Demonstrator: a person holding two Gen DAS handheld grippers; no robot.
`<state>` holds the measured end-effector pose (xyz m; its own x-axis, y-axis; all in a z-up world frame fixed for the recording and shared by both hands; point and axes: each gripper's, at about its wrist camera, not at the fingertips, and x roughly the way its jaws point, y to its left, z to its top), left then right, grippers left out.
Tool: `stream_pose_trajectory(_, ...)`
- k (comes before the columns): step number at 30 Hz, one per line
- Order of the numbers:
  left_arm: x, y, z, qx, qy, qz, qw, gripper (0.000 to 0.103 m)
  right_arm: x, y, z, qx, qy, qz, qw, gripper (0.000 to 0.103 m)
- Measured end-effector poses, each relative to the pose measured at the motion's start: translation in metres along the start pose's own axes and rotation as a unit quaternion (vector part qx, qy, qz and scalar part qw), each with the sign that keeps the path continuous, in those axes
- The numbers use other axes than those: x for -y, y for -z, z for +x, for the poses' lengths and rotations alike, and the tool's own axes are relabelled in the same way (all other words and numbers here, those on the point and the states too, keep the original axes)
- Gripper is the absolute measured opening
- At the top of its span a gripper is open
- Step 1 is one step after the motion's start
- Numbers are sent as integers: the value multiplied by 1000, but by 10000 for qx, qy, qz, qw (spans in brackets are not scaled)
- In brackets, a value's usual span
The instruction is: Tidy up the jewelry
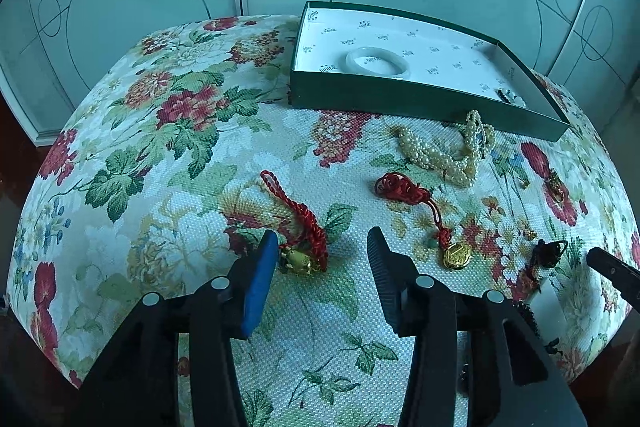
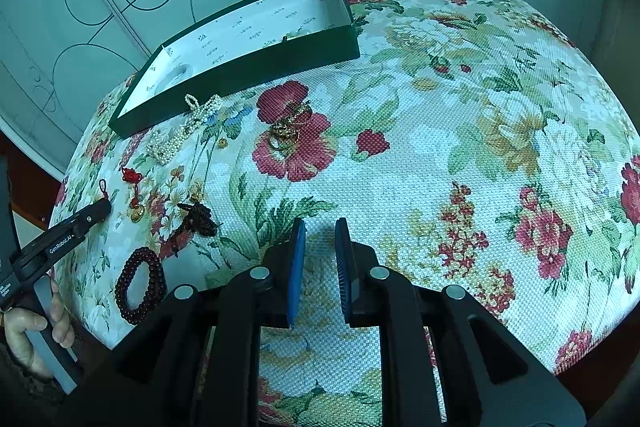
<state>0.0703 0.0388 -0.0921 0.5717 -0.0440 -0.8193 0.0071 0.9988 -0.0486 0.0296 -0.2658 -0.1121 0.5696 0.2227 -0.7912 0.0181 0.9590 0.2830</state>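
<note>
Cord and metal make up my nearest target: a red knotted charm (image 1: 298, 227) with a small gold figure at its lower end, lying on the floral cushion (image 1: 168, 155) toward its near edge. My left gripper (image 1: 322, 247) has its jaws partly open with the gold figure lying between the tips, the pads not pressing on it. I judge the cord soft and limp and the figure hard, light and probably slippery, so I would pinch the thick braid just above the figure. My right gripper (image 2: 320, 239) hangs over bare cushion, jaws nearly closed, holding nothing. A green box (image 1: 420, 103) at the far edge already holds a pale bangle (image 1: 378, 61).
</note>
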Motion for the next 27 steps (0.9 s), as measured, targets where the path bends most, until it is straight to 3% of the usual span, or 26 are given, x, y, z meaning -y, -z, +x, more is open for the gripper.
stream_pose_trajectory(1, 0, -1, 1, -52, 12, -5, 10000, 42, 0, 0, 0, 1, -2, 1, 10000, 16)
stream_pose_trajectory(3, 1, -2, 2, -114, -8, 54, 9999, 28, 0, 0, 0, 4, -2, 1, 10000, 16)
stream_pose_trajectory(11, -1, -1, 2, -46, -18, 122, 9999, 13, 0, 0, 0, 9, 1, -5, 10000, 16)
stream_pose_trajectory(27, -9, -12, -8, 414, -71, -35, 9991, 10, -9, -19, 8, 83, -14, -120, 9999, 16)
